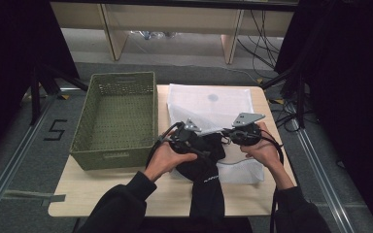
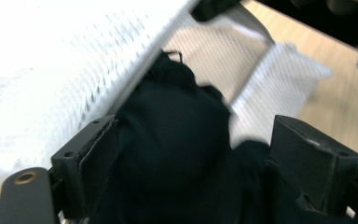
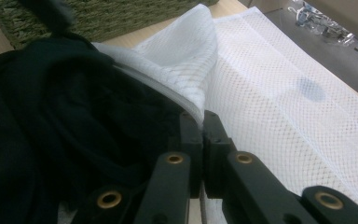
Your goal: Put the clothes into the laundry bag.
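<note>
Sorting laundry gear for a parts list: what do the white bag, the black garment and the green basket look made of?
Bag: thin white synthetic mesh, judging by its see-through grid of holes. Garment: soft matte knit fabric, perhaps jersey; it folds limply. Basket: rigid matte olive plastic, probably, with moulded perforated walls.

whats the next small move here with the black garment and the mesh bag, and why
Probably push the black garment a bit deeper into the mesh bag with the left gripper. Its jaws stand open around a bunched part of the cloth at the bag's mouth, while the right gripper pinches the bag's rim and lifts it open. Much of the garment hangs outside, over the table edge.
</note>
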`<state>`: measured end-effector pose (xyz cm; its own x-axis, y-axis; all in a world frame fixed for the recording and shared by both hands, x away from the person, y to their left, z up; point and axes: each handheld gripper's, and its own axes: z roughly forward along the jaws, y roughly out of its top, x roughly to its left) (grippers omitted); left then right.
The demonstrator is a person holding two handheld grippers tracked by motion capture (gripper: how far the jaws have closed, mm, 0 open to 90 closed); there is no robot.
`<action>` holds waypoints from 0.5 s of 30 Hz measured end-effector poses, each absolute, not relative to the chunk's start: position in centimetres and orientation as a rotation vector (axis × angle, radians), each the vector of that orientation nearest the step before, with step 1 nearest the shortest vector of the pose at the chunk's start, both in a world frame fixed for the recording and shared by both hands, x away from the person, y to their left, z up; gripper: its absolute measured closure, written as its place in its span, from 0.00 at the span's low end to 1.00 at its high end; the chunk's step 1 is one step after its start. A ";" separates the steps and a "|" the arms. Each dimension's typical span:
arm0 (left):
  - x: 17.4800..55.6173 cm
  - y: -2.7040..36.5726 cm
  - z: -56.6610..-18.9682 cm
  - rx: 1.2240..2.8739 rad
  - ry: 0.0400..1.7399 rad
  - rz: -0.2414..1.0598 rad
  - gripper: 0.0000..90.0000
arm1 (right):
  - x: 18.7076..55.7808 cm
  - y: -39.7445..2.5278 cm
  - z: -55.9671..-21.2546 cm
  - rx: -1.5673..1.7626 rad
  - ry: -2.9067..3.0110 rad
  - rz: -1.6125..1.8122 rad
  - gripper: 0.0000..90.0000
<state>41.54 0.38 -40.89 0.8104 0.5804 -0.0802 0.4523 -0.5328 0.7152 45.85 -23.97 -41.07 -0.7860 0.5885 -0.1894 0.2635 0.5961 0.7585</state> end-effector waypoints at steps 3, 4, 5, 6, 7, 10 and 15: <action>41.1 0.8 -43.0 2.342 0.753 0.225 0.18 | 45.9 -23.8 -41.3 0.686 2.416 1.035 1.00; 41.1 0.8 -43.0 2.342 0.753 0.225 0.18 | 45.9 -23.8 -41.3 0.686 2.416 1.035 1.00; 41.5 0.5 -44.2 2.346 0.765 0.232 0.18 | 45.9 -23.8 -41.3 0.674 2.428 1.036 1.00; 41.9 0.3 -44.9 2.363 0.780 0.207 0.18 | 45.9 -23.7 -41.4 0.679 2.414 1.033 1.00; 42.3 0.0 -45.7 2.351 0.786 0.209 0.19 | 45.8 -23.6 -41.4 0.690 2.438 1.032 1.00; 43.0 -0.7 -46.5 2.330 0.738 0.271 0.57 | 45.8 -23.4 -41.5 0.682 2.437 1.025 1.00; 42.6 -1.8 -44.6 2.273 0.646 0.222 0.87 | 45.8 -23.4 -41.3 0.640 2.428 1.046 1.00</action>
<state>42.63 -1.77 -44.55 0.8577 0.5130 -0.0350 0.3828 -0.5917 0.7095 45.78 -23.36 -41.28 -0.8064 0.5592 -0.1923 0.2443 0.6112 0.7528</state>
